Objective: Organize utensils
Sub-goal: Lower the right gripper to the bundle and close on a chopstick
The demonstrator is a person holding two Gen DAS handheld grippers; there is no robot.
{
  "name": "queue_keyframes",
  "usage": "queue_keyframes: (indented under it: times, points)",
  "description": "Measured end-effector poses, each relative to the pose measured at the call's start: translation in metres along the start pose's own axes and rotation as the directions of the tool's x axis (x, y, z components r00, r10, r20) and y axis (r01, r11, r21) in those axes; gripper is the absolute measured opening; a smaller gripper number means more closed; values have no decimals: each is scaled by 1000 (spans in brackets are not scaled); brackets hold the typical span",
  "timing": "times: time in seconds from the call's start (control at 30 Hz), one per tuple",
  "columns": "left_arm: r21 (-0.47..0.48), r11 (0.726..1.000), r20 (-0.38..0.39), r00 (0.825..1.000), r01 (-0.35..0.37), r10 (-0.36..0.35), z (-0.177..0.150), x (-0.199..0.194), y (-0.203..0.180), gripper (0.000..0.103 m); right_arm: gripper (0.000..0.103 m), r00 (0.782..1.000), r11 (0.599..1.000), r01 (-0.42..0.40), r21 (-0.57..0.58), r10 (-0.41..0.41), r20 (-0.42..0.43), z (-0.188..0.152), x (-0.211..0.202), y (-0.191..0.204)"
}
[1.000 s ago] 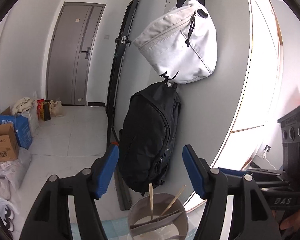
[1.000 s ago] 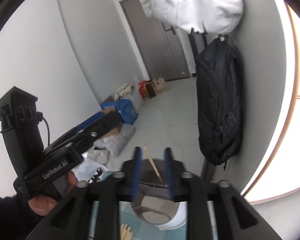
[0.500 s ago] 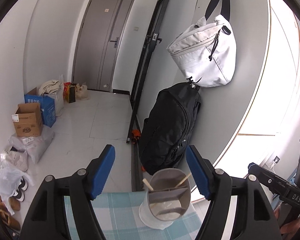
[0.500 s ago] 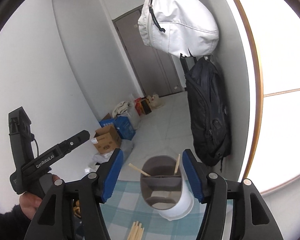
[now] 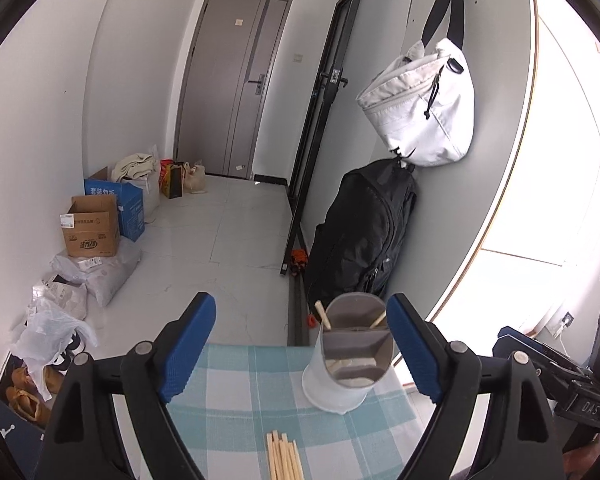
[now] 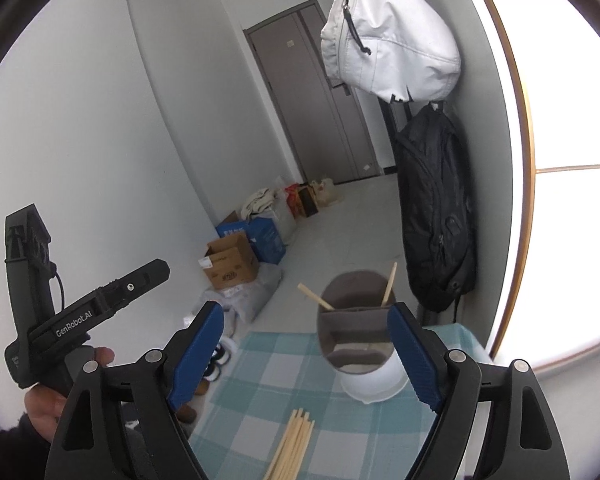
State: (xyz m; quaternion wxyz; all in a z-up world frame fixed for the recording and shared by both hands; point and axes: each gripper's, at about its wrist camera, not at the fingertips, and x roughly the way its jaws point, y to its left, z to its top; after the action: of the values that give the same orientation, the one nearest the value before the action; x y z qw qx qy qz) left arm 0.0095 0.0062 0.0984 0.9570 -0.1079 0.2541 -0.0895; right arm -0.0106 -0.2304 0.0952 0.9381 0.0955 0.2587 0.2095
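Observation:
A white utensil holder (image 5: 350,356) with a grey divided insert stands at the far right of a table with a teal checked cloth (image 5: 236,392). Two wooden chopsticks (image 5: 323,315) lean in its back compartment. It also shows in the right wrist view (image 6: 360,340), with its chopsticks (image 6: 389,284). A bundle of loose wooden chopsticks (image 5: 284,460) lies on the cloth nearer to me, also in the right wrist view (image 6: 294,444). My left gripper (image 5: 302,352) is open and empty, above the cloth. My right gripper (image 6: 306,354) is open and empty, the holder just inside its right finger.
The table's far edge (image 5: 252,346) drops to a tiled floor. A black backpack (image 5: 360,236) and a white bag (image 5: 420,112) hang on the wall behind the holder. Cardboard boxes (image 5: 92,230) and bags line the left wall. The left hand-held unit (image 6: 80,316) shows left.
My right gripper has opened, leaving a chopstick in the holder. Both grippers have pulled back and up from the holder, bringing the cloth and loose chopsticks into view.

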Motion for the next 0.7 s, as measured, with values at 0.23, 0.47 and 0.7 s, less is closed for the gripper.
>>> queue_keyframes:
  times: [0.23,0.47,0.7]
  points:
    - [-36,999,-51,998,-26,24,-36,8,19,85,87,993,999,-45,-6,44,-111,-36,21,8]
    - [-25,996,-70,994,-84,82,-68,23,37,85,87,971,998,-32,-46,20,-237,-77,59,11]
    - [-84,988,-144,983,-126,113,-91,46,73,85,77,909,999,-3,-38,-14,-416,-116,114,3]
